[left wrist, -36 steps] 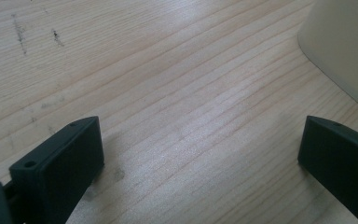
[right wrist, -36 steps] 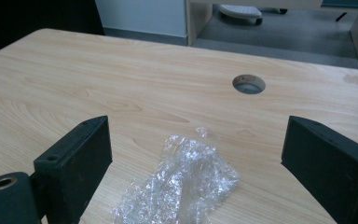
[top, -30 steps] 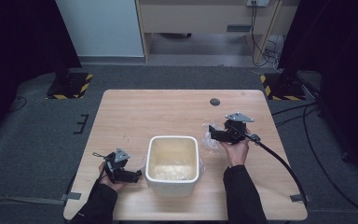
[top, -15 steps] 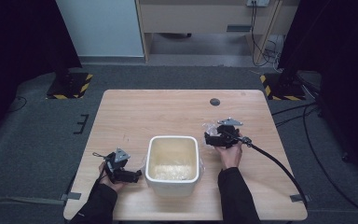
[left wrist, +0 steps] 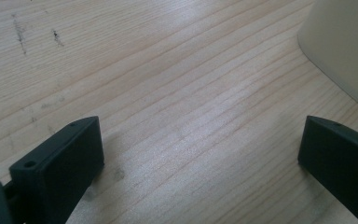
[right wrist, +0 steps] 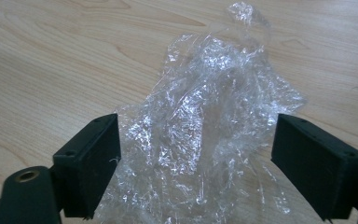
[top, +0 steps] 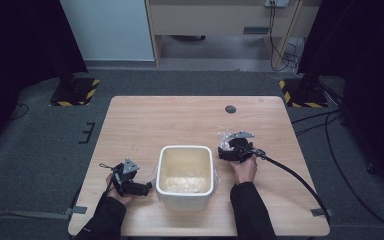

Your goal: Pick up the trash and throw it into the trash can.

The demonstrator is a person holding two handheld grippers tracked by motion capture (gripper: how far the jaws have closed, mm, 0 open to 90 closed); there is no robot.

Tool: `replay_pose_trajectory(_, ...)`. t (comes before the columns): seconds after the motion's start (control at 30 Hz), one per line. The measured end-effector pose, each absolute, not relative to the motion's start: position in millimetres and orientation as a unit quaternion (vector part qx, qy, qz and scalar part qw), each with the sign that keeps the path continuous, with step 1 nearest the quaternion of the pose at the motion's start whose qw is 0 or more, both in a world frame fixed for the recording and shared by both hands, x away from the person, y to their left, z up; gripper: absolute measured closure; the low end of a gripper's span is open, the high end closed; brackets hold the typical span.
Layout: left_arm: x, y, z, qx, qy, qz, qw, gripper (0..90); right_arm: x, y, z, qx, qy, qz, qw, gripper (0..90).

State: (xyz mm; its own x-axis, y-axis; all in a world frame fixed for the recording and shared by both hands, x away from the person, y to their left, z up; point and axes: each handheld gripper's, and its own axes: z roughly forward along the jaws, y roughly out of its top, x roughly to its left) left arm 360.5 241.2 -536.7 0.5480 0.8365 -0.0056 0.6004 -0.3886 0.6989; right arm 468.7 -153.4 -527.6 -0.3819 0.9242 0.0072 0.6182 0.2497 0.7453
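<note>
1. Wooden table (top: 145, 120) on grey floor carries everything; a white plastic tub (top: 185, 170) sits near its front edge, middle.
2. Since a second ago the right gripper (top: 223, 148) has sunk toward the crumpled clear plastic film (right wrist: 205, 135), right of the tub; its jaws have just been closing, film between them, not yet pinched.
3. Likely the pickup begins.
4. Left gripper (top: 147, 186) rests released beside the tub's left wall; nothing blocks the film.

The right hand-held gripper (top: 226, 149) has sunk onto the crumpled plastic wrap (right wrist: 205, 140), jaws closing.
</note>
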Motion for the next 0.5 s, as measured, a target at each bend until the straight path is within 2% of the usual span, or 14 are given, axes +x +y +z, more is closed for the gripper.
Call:
replay_pose_trajectory(0.37,360.5,241.2,-536.7,0.814,0.441,0.177,0.333,0.0,467.8,-153.2,-533.7,0.504,0.767,0.336,0.21,37.3)
replay_pose_trajectory(0.5,360.5,241.2,-536.7,0.814,0.441,0.177,0.333,0.0,466.6,-153.3,-531.7,0.501,0.769,0.338,0.208,51.9)
